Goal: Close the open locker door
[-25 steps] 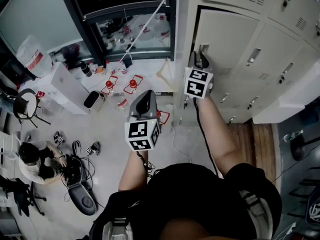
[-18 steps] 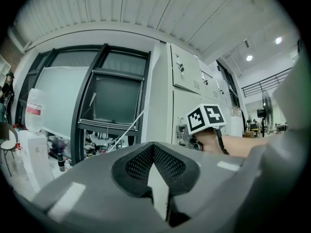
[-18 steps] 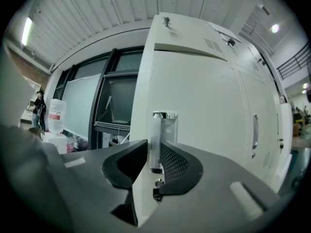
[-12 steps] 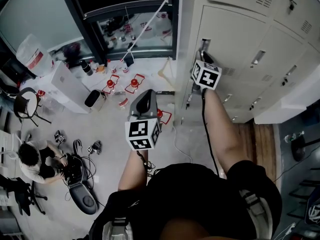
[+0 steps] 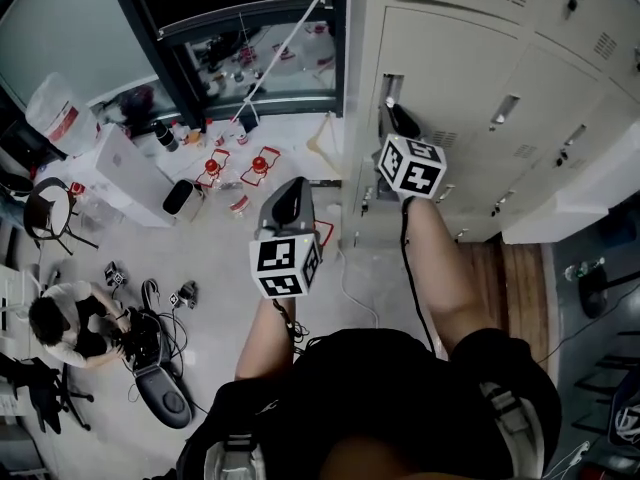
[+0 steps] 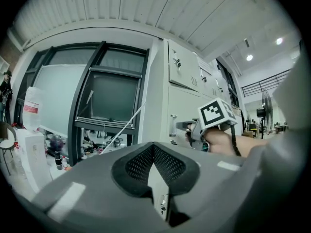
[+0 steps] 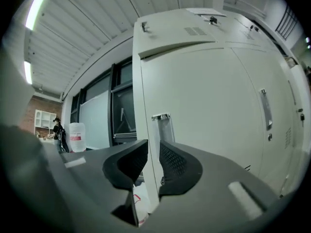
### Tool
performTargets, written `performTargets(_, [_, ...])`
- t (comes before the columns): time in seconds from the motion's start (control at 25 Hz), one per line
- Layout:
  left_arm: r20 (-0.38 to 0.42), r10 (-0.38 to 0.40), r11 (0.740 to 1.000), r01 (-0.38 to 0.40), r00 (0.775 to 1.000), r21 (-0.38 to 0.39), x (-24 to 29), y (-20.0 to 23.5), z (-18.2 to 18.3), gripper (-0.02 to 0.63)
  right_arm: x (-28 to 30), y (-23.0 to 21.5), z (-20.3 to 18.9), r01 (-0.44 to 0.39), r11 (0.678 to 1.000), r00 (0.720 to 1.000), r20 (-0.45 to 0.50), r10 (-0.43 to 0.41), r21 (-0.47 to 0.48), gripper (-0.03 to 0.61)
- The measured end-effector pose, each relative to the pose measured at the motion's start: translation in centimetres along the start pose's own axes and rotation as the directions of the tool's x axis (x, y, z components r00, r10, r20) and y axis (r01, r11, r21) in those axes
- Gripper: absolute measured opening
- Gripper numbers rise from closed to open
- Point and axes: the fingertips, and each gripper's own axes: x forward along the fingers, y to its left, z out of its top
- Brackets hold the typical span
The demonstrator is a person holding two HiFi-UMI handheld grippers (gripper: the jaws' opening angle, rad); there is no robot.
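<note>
The pale locker door (image 5: 455,63) lies flush with the doors around it, and no dark gap shows at its left edge. Its handle recess (image 5: 390,86) is by that edge. My right gripper (image 5: 393,116) points level at the door just below the recess, its marker cube behind it. In the right gripper view the door (image 7: 209,106) and recess (image 7: 164,127) fill the front. The right gripper (image 7: 153,154) has its jaws a little apart, with only the locker's left edge seen through the gap. My left gripper (image 5: 290,188) hangs away to the left, its jaws (image 6: 153,152) shut on nothing.
More locker doors (image 5: 560,78) run to the right. A dark window frame (image 5: 240,23) stands left of the lockers, with a white cord (image 5: 290,43) across it. Red-and-white items (image 5: 240,168), a white box (image 5: 120,163) and a seated person (image 5: 60,328) with cables are on the floor at the left.
The door stood ajar with a dark gap at its edge; now it is flush. My right gripper swung in with it and rolled. The left gripper kept still.
</note>
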Motion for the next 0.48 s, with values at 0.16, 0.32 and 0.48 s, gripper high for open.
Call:
performTargets(0.16, [0.003,-0.015,1.0,0.015,1.0,0.006,0.5,-2.6,0.1,0.0,-4.9,0.8,2.7,-0.054,0.994,0.994,0.094,0.063,-0.091,0.011])
performTargets(0.32, [0.013,-0.036,0.999,0.036,0.999,0.017,0.9,-5.8,0.6,0.0,-10.0,0.6,4.5,-0.073,0.98,0.981,0.165,0.104,-0.183,0.009])
performTargets(0.48, [0.023,-0.055,0.998,0.054,0.998,0.03,1.0,-8.9,0.9,0.0,-14.6,-1.3,4.7,-0.059,0.974,0.976,0.192,0.102,-0.219,0.008])
